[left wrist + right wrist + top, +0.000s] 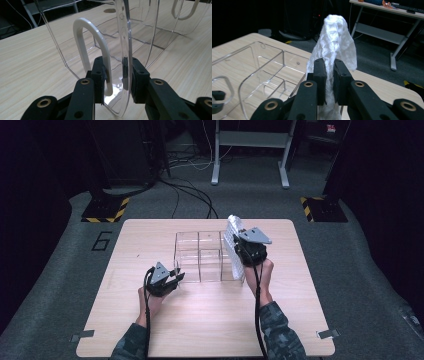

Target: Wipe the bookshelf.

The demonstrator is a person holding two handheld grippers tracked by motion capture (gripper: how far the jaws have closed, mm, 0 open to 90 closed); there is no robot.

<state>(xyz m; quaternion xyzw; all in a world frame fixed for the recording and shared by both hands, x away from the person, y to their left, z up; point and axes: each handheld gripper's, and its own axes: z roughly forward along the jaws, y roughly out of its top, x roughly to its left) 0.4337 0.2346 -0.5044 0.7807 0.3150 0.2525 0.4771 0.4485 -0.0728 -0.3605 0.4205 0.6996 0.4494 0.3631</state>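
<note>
A clear plastic box (186,251) with several compartments stands mid-table. My left gripper (178,276) is at its near left corner, shut on the box's clear end wall (123,32) and the lower end of a white loop handle (86,37); both pads press on them (117,72). My right gripper (238,247) is raised over the box's right end, shut on a white mesh cloth (231,232). The cloth (337,37) stands up above the jaws (329,75) and hangs below them too. Beneath it lie the box's compartments (262,58).
The light wooden table (210,330) has bare room in front of and beside the box. Past its far edge run floor cables (195,195); a metal frame (250,150) and two yellow-black striped bases (105,210) stand there. A desk (392,10) stands behind.
</note>
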